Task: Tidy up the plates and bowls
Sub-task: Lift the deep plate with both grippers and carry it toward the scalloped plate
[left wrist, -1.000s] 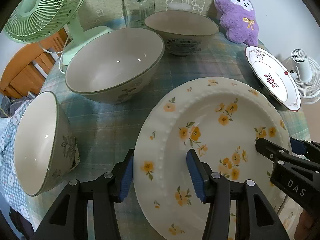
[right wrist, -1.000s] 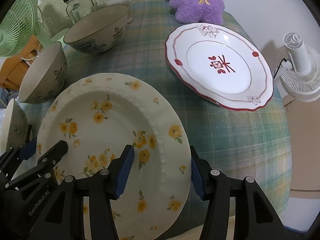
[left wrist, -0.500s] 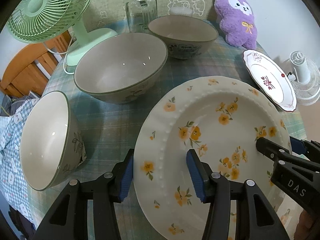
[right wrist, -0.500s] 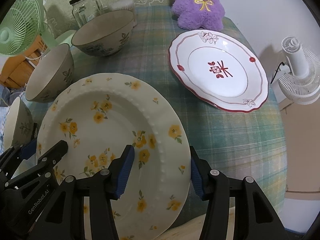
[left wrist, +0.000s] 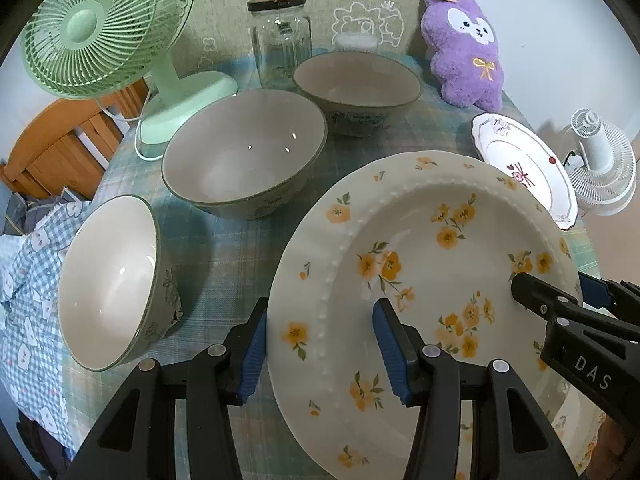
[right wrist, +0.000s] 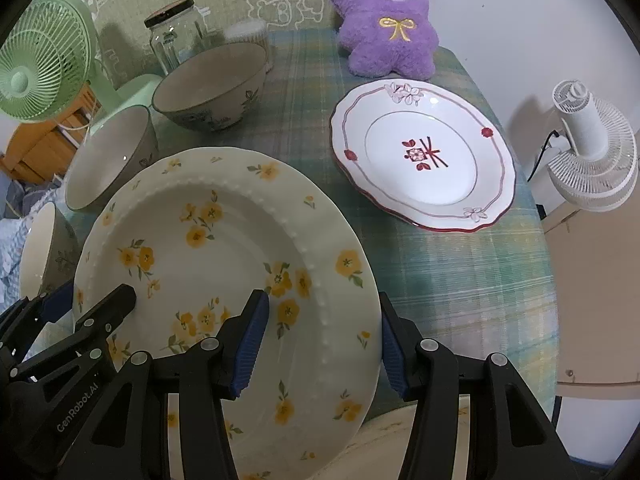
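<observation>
Both grippers hold a cream plate with yellow flowers, also in the right wrist view, lifted above the table. My left gripper is shut on its left rim. My right gripper is shut on its right rim and also shows in the left wrist view. A white plate with red trim lies on the table at the right. Three bowls stand at the left: a near one, a middle one and a far one.
A green fan, a glass jar and a purple plush toy stand along the table's back. A white fan stands off the table's right edge. A wooden chair is at the left.
Both grippers have risen and drawn back with the yellow-flowered plate. The bowls, fan, jar and red-trimmed plate now look smaller and farther off.
</observation>
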Demonstrator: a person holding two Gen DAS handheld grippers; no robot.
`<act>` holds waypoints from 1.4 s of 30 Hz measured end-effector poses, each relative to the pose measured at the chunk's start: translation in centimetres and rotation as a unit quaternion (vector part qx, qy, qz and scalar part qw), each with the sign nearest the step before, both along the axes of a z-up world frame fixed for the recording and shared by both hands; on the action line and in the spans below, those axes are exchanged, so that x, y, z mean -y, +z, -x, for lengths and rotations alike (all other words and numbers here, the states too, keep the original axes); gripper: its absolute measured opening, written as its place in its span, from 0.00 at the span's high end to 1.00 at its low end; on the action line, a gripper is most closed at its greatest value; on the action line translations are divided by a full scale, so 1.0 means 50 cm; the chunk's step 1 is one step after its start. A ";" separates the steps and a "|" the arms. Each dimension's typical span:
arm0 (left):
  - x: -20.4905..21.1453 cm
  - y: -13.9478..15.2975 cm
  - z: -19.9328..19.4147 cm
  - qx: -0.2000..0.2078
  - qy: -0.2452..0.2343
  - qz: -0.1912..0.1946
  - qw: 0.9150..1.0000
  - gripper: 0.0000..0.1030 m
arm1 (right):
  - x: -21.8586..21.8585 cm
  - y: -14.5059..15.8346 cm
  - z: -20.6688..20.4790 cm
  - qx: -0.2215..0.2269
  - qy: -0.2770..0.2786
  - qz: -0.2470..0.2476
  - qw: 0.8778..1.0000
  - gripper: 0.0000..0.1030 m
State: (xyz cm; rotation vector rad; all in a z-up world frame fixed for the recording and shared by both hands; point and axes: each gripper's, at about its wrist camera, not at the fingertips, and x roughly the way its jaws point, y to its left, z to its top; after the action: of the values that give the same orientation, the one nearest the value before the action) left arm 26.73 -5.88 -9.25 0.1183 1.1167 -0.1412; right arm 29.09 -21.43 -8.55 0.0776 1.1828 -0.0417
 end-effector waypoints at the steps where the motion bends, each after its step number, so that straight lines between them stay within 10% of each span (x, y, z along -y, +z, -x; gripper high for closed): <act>1: 0.001 0.003 0.002 0.001 0.000 0.000 1.000 0.50 | 0.001 0.002 0.001 -0.001 0.000 -0.001 1.000 0.46; 42: 0.119 0.014 0.119 0.005 -0.042 0.013 0.999 0.50 | 0.135 0.031 0.149 0.004 -0.048 0.007 0.999 0.48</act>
State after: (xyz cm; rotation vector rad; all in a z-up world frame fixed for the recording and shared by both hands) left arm 20.76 -11.82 -8.53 0.1429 1.0997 -0.2302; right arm 21.64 -28.15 -7.00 0.1223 1.1704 -0.1341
